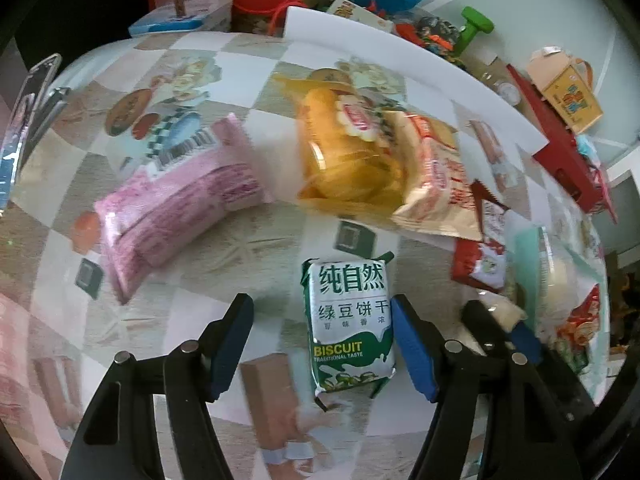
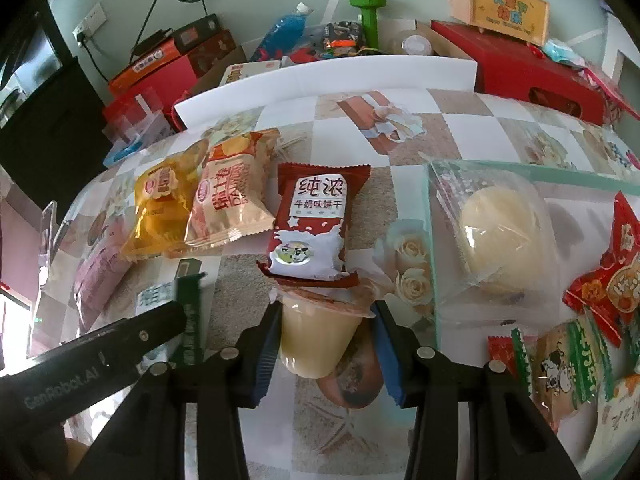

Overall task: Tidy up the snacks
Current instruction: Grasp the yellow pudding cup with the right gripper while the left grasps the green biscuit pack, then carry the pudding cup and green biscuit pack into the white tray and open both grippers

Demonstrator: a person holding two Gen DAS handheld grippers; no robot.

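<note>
Mid-pick on both sides. My left gripper is apart, straddling the green biscuit pack on the table, only its right pad touching. Right gripper is clamped on the pudding cup. Next: close left, lift.

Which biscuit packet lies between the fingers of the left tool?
The green biscuit packet; the pink and yellow packets lie farther away.
</note>
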